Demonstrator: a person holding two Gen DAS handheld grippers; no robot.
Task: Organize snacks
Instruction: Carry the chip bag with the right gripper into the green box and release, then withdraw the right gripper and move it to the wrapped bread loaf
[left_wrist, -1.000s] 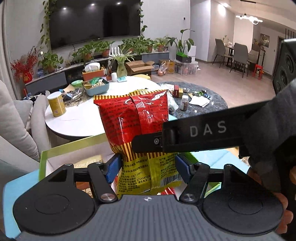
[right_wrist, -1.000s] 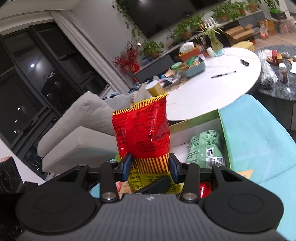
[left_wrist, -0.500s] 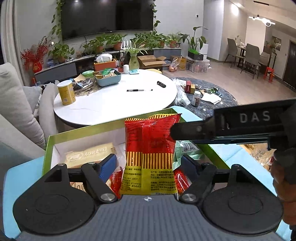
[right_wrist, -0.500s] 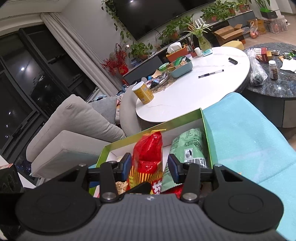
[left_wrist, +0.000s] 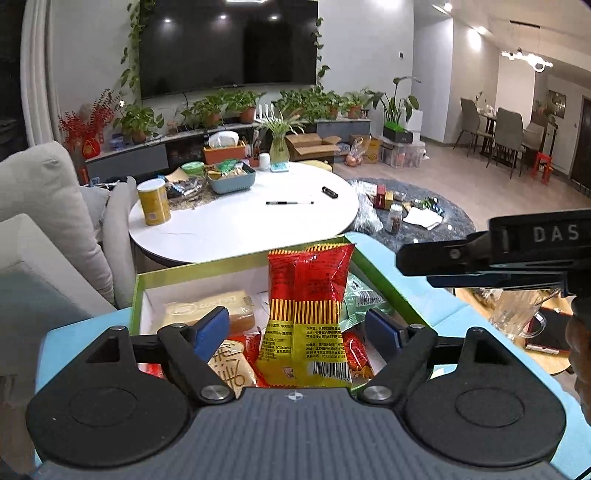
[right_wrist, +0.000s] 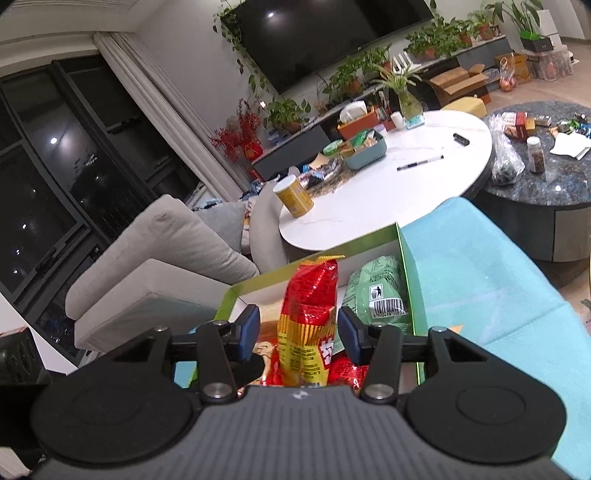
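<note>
Both grippers, left gripper (left_wrist: 297, 326) and right gripper (right_wrist: 297, 334), stand spread around the red snack bag (left_wrist: 306, 306), now upright inside the green box (left_wrist: 236, 264) among other packets; placing looks finished, so next comes withdrawing clear.

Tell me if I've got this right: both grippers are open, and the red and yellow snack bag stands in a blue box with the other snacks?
Nearly. The box is green-rimmed with a white inside, not blue; the blue is the surface beneath it, as the left wrist view shows. The left gripper and right gripper are open, and the red and yellow snack bag stands inside.
</note>
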